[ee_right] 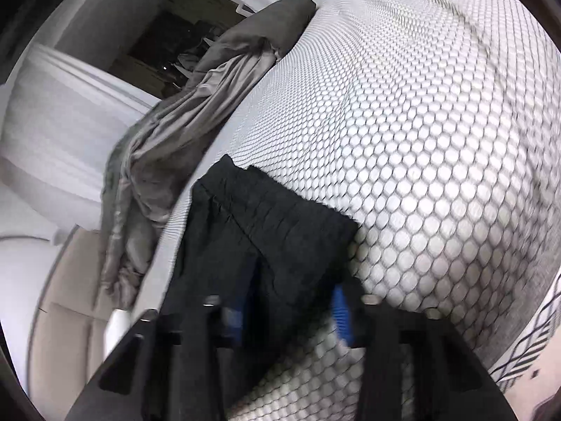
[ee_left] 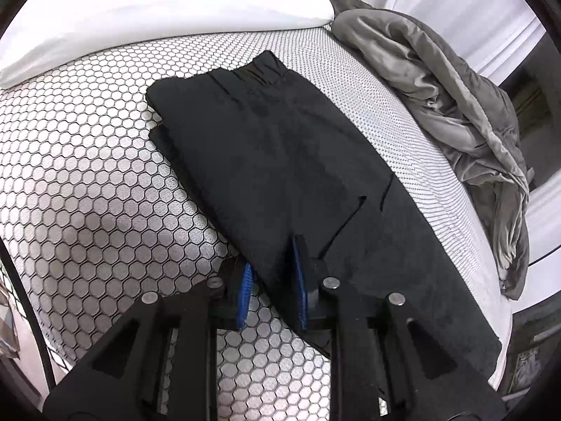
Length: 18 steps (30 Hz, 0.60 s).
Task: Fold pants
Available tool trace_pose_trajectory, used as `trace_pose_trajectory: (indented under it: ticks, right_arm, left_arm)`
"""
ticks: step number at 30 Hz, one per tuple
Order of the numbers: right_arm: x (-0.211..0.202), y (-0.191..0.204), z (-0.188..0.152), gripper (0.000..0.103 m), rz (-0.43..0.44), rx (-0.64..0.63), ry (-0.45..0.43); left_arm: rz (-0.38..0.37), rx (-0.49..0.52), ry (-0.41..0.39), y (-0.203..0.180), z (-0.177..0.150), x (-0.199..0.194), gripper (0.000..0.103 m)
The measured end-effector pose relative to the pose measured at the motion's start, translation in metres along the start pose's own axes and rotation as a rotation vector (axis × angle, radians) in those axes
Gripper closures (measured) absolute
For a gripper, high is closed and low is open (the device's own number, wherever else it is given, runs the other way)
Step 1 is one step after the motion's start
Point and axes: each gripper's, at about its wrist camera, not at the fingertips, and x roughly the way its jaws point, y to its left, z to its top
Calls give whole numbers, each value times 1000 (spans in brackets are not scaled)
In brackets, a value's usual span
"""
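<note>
Black pants (ee_left: 280, 161) lie folded lengthwise on a mattress with a hexagon pattern (ee_left: 91, 175). The waistband points to the far end in the left wrist view. My left gripper (ee_left: 271, 280) is open, its blue-padded jaws astride the near left edge of the pants. In the right wrist view the pants (ee_right: 266, 231) show their gathered waistband end. My right gripper (ee_right: 287, 312) is open, its jaws on either side of that cloth; the view is blurred.
A crumpled grey blanket (ee_left: 455, 105) lies along the mattress's far edge, also in the right wrist view (ee_right: 196, 105). A white pillow (ee_left: 157, 10) lies at the head of the bed. The mattress edge drops to a light floor (ee_right: 70, 298).
</note>
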Motion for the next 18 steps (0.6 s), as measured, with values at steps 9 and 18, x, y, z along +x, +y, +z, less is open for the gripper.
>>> trace_pose_trajectory:
  ticks: [9,18]
  right_arm:
    - [-14,-13,-3,77,-149,-71,20]
    - [-68,8,3,31,-47,-143,-150]
  left_arm:
    - [13,-14,2,3,3,-2,84]
    - [29,108,-182,-37,1,-57,29]
